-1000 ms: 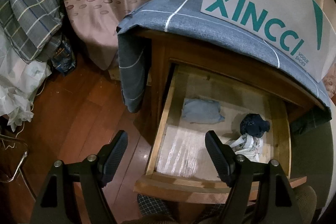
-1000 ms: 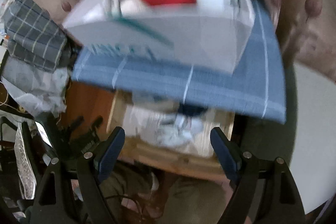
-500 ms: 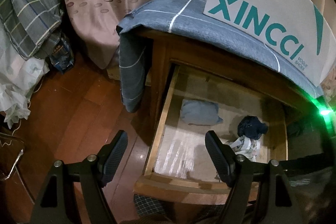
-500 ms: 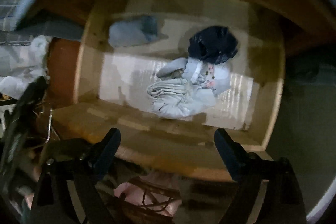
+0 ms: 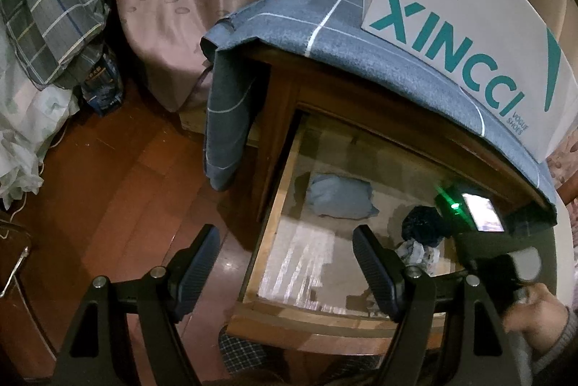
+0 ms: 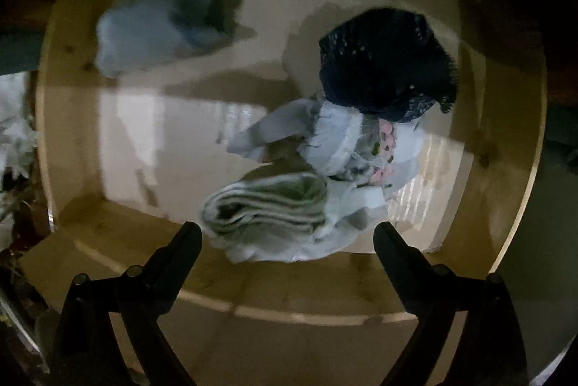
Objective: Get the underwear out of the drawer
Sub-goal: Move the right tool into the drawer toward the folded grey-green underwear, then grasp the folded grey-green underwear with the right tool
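Observation:
The wooden drawer (image 5: 267, 234) is pulled open and holds several pieces of clothing. A pale bundle of underwear (image 6: 310, 183) lies at the front right, a dark navy piece (image 6: 383, 68) behind it, and a folded light blue piece (image 6: 155, 35) at the back left. My right gripper (image 6: 287, 241) is open and empty, low inside the drawer just in front of the pale bundle. My left gripper (image 5: 285, 248) is open and empty, held above the drawer's left front corner. The right gripper's body (image 5: 480, 234) shows over the drawer in the left wrist view.
The wooden nightstand carries a blue-grey checked cloth (image 5: 325, 24) and a white XINCCI shoe box (image 5: 458, 35). A bed with a pink patterned sheet (image 5: 188, 6) stands behind. A plaid pillow (image 5: 54, 10) and white bags (image 5: 21, 140) lie at the left on the wood floor.
My right gripper has come down from above the nightstand into the drawer, close to the pale bundle. My left gripper has barely moved.

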Demonstrator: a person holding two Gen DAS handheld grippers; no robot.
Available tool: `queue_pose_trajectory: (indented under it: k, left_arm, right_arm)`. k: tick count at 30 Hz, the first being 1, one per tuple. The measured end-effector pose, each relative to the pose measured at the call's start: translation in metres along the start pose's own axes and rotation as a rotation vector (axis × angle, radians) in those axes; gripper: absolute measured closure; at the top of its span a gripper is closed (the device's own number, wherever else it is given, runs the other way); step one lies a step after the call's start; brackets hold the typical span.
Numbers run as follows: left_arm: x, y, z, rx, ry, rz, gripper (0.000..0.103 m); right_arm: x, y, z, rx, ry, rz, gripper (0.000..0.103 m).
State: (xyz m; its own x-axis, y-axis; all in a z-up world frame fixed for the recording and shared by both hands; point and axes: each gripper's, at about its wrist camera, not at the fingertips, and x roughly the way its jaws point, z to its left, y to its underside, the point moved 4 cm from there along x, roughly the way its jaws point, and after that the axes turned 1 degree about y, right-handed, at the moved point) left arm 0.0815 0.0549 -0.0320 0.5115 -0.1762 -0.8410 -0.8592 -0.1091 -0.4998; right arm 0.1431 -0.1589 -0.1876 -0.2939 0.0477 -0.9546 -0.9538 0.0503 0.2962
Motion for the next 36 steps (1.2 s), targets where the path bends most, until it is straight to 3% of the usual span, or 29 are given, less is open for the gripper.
queue_pose_trajectory:
  k: [6,11,13,21,28,36]
  left_arm:
    - [0.001,0.0,0.001,-0.009,0.007,0.002,0.025]
    - [0.003,0.0,0.001,-0.009,0.007,0.007,0.025]
    - [0.003,0.0,0.001,-0.011,0.006,0.008,0.025]
    - [0.005,-0.001,-0.001,-0.011,0.001,0.01,0.025]
    - [0.004,0.0,-0.002,-0.006,-0.007,0.007,0.025]
    - [0.002,0.001,-0.003,0.006,-0.025,0.002,0.025]
  right_arm:
    - [0.021,-0.009,0.004,-0.013,0.036,0.077,0.009]
    - [0.026,-0.016,0.001,0.012,0.012,0.101,0.01]
    - [0.027,-0.015,-0.008,0.016,0.0,0.102,0.022]
    - [0.018,0.002,-0.023,-0.005,-0.028,0.069,0.04]
    - [-0.003,0.028,-0.045,-0.005,-0.058,-0.06,0.046]
    - [-0.057,0.063,-0.072,-0.04,-0.093,-0.307,0.046]
